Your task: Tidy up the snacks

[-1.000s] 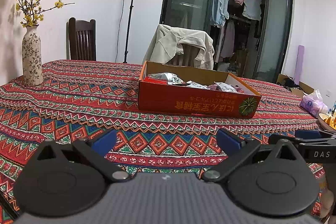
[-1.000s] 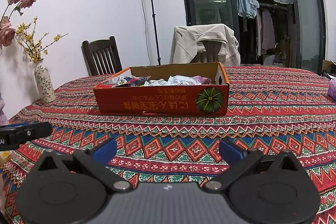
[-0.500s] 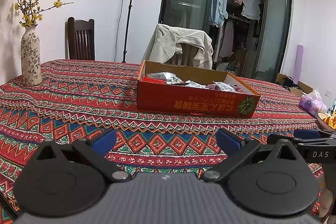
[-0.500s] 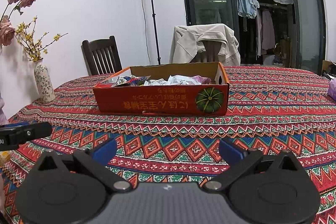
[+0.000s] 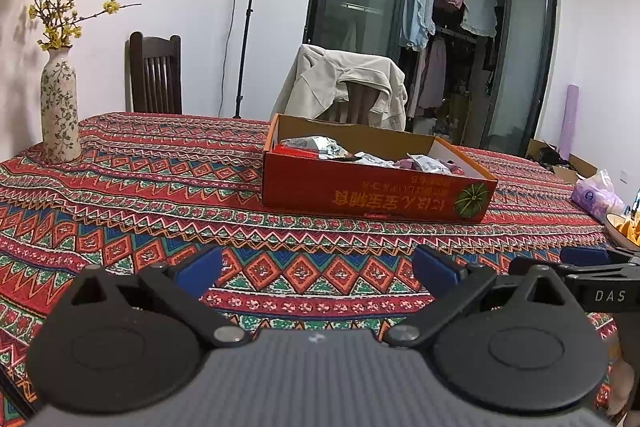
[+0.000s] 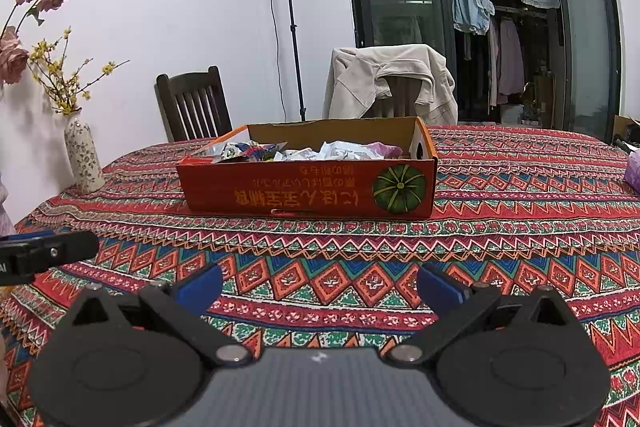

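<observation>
A shallow red-orange cardboard box (image 5: 376, 193) with a green pumpkin print stands mid-table on the patterned cloth; it also shows in the right wrist view (image 6: 308, 193). Several wrapped snack packets (image 5: 320, 147) lie inside it, seen too in the right wrist view (image 6: 340, 151). My left gripper (image 5: 318, 269) is open and empty, low over the near table, well short of the box. My right gripper (image 6: 320, 285) is open and empty, likewise short of the box. Each gripper's side shows in the other's view.
A flowered vase (image 5: 60, 111) stands at the table's left edge. A purple tissue pack (image 5: 596, 193) and a bowl of snacks (image 5: 624, 231) sit at the right. Two chairs (image 6: 194, 105) stand behind the table, one draped with a beige jacket (image 6: 392, 79).
The left wrist view has shifted slightly; the box and vase sit a little further left in it. The right gripper has not moved. Both stay open.
</observation>
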A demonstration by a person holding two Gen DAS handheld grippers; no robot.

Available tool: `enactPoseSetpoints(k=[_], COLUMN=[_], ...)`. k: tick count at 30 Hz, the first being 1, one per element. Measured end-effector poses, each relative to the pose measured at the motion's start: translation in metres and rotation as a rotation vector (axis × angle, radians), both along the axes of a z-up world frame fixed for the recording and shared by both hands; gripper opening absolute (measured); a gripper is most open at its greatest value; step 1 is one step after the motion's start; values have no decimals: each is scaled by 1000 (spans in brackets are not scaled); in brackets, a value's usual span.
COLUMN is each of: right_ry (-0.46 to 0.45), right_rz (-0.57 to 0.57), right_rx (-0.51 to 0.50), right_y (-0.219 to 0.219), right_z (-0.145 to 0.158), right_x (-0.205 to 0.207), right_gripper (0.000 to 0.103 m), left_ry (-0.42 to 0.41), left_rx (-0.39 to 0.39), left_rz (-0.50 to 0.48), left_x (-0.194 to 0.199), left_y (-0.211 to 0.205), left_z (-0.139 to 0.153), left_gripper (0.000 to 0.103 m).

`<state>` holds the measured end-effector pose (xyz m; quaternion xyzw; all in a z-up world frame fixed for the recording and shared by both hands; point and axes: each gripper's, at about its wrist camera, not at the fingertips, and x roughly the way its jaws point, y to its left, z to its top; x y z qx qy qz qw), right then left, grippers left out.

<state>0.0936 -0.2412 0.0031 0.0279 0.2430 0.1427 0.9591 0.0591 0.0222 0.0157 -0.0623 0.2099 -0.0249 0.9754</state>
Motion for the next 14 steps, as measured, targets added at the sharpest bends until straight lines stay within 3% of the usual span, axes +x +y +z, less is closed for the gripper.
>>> enactPoseSetpoints(k=[14], right_ry=[15], right_rz=[3], right_rx=[-1], right_y=[-2], right_z=[-6], right_x=[1], right_gripper=[103], left_ry=[-33], left_rx=[-6], left_rz=[-22], left_x=[-5], left_y=[-2], left_z=[0], left_gripper=[103])
